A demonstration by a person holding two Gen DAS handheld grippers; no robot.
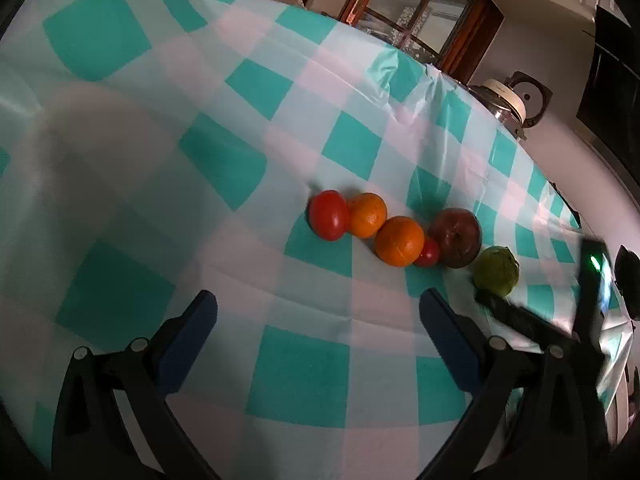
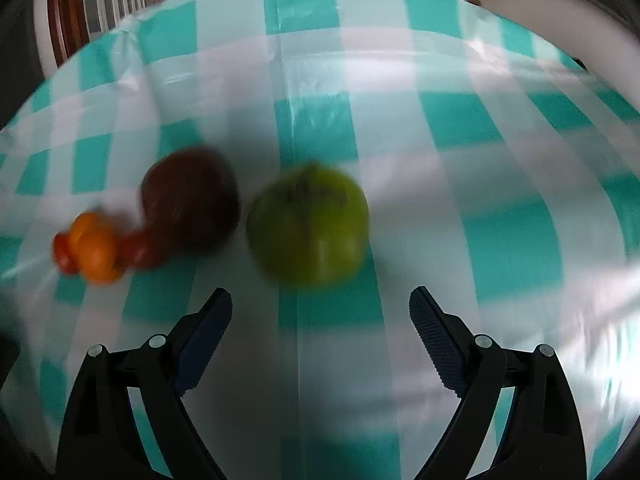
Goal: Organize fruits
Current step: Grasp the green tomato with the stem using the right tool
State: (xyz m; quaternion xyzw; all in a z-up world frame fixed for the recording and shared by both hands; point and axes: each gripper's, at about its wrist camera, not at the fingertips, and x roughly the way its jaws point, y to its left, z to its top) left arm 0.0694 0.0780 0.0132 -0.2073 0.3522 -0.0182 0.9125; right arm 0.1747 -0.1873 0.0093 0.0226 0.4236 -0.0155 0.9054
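**Six fruits in a row on the checked table, both tongs spread and empty**

The table (image 1: 120, 184) is covered with a cloth of teal and white squares; the fruits lie on it in one curved line. In the left wrist view the line begins with a red tomato (image 1: 328, 215); it touches the first orange (image 1: 367, 215); the second orange (image 1: 399, 241) lies just beside that one; a small red fruit (image 1: 429, 253) is partly hidden between the second orange and the dark red apple (image 1: 457, 237); the green apple (image 1: 496, 270) is the last one, a little apart from the dark apple.

The left tongs (image 1: 318, 306) are spread wide, with nothing between the blue pads; they hang over the bare cloth, on the near side of the row, touching no fruit. At the right edge of this view a black blurred piece of the right tongs (image 1: 516, 314) is seen, just beside the green apple.

In the right wrist view the picture is blurred; the green apple (image 2: 307, 224) lies just ahead of the right tongs (image 2: 320, 306), near the middle of the gap; the pads do not touch it. These tongs are also spread wide and hold nothing. To the left of the green apple lies the dark red apple (image 2: 190, 204); further left the oranges and red fruits melt into one blurred group, and I cannot tell them apart there.

Beyond the far edge of the table stands a glass jar with a pale lid (image 1: 505, 98).
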